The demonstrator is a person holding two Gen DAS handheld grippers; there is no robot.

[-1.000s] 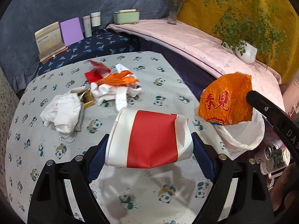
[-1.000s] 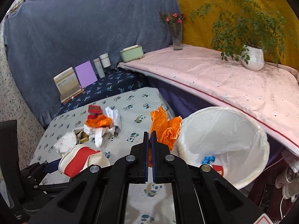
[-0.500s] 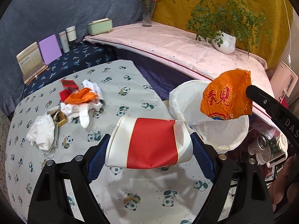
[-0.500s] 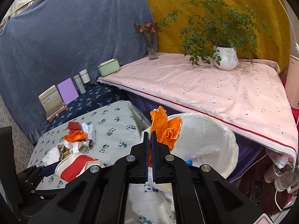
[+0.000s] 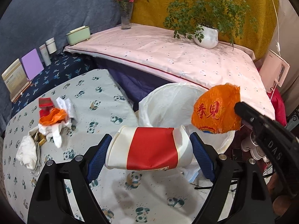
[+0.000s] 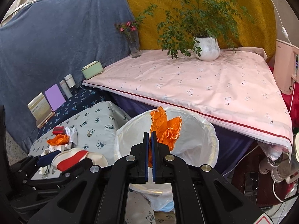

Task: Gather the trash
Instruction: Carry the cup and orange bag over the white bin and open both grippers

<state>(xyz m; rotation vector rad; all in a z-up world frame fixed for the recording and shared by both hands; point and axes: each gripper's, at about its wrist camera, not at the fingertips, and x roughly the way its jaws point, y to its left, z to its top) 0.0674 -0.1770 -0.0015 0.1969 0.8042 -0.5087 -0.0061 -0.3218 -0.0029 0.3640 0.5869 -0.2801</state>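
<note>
My left gripper is shut on a crushed red-and-white paper cup, held sideways between its blue pads just short of the white-lined trash bin. The cup also shows low left in the right wrist view. My right gripper is shut on an orange plastic wrapper, which hangs over the bin's opening. In the left wrist view the wrapper sits above the bin's right side. More trash lies in a pile on the panda-print table: orange plastic, white tissues, a red box.
A pink-covered ledge behind the bin carries a potted plant, a flower vase and a green box. Cards and small jars stand at the back left. Bottles and cables crowd the floor right of the bin.
Both grippers have swung rightward from over the table towards the bin, carrying the cup and the orange wrapper. The trash pile has slid left in view; the bin now lies ahead.
</note>
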